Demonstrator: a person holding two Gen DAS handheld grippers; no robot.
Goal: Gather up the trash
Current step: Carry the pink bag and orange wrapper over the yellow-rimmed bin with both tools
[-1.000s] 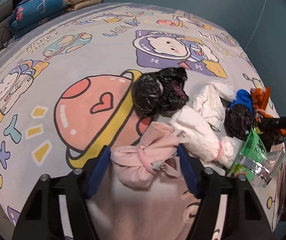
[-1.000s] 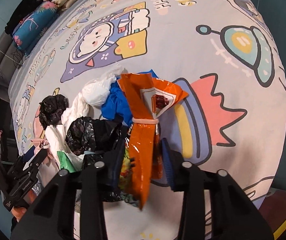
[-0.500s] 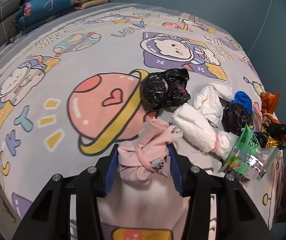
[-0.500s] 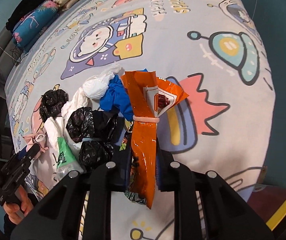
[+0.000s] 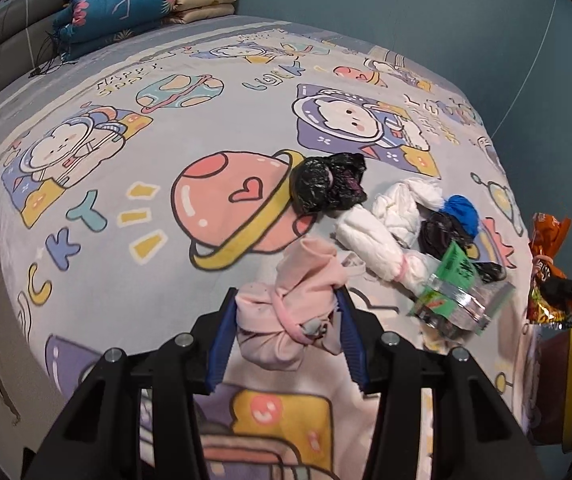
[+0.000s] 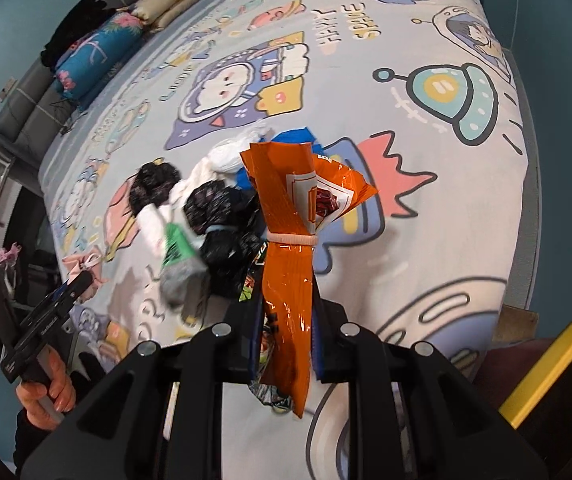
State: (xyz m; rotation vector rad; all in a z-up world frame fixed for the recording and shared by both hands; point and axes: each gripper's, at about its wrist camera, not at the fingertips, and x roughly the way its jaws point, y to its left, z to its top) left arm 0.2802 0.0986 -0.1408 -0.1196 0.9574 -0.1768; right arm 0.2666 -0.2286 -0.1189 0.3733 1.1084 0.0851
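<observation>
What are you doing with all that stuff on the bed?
A person is picking trash off the cartoon space bedsheet with two hand-held grippers. The left hand-held gripper is clamped on a pink cloth bundle tied with a pink band. The right hand-held gripper is clamped on an orange snack bag tied with a band. Black, white and blue bundles and a green packet lie on the bed.

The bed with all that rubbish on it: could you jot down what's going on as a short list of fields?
Surface: bed sheet with cartoon space print
Left gripper: shut on pink bundle
Right gripper: shut on orange snack bag
Still on the bed: black bag, white bundles, blue bag, green packet
At headboard: folded bedding
</observation>
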